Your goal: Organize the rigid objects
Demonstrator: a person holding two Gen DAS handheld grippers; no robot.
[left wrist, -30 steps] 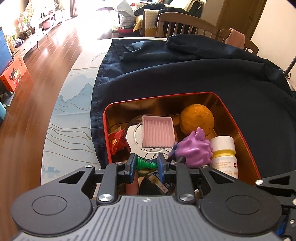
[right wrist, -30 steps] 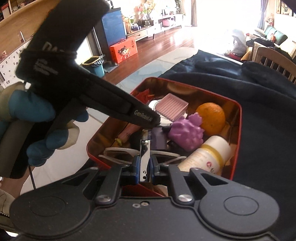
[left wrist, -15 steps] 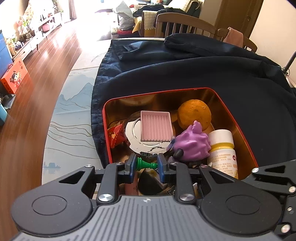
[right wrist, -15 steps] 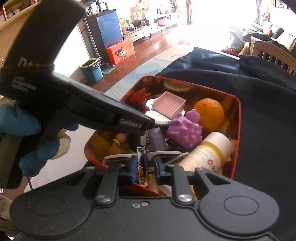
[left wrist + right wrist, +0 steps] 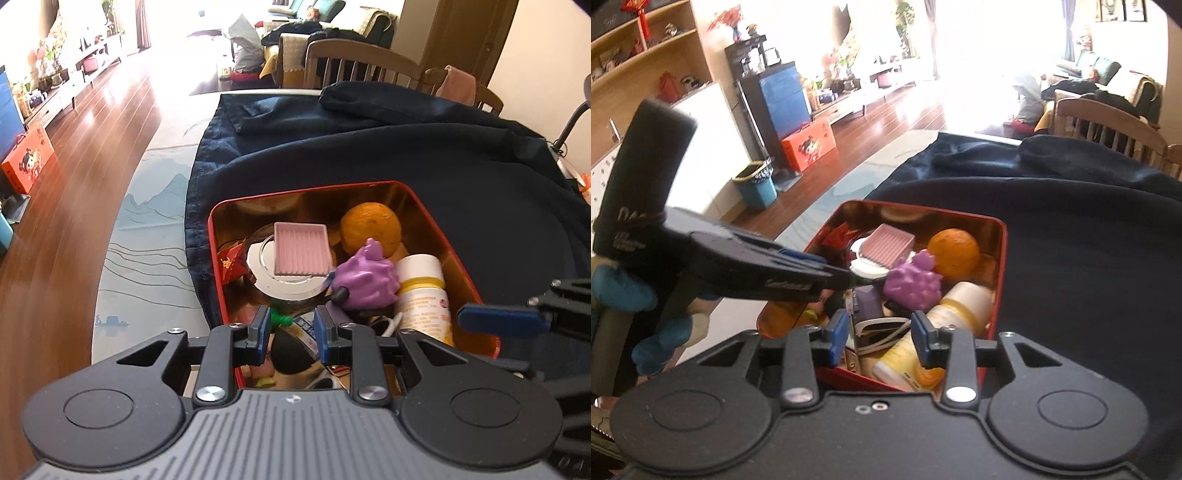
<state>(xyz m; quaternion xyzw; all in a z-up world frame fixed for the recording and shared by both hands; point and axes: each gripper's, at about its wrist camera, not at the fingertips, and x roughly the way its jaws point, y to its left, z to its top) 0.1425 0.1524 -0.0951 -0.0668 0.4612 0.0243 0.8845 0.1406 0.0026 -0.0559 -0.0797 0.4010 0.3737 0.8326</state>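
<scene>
while the red tin [image 5: 436,218] on the dark cloth [image 5: 461,158] already looks crowded, we judge the sorting mostly done, though we cannot tell what remains outside it. going left to right in the left view, we see a red wrapper [image 5: 231,260], a pink ridged tray [image 5: 301,253] lying on a round lid [image 5: 258,266], a purple toy [image 5: 365,282] touching an orange [image 5: 371,230], and a white bottle [image 5: 423,291] on its side by the right wall. our left gripper [image 5: 289,328] now stands with its jaws parted, the green piece [image 5: 279,318] lying loose between them inside the tin; a second ago those jaws were clamped on it. our right gripper [image 5: 879,338] has also spread wide and holds nothing, where earlier it was pinched on a small metal item; it has drawn back a little above the tin's near edge.
</scene>
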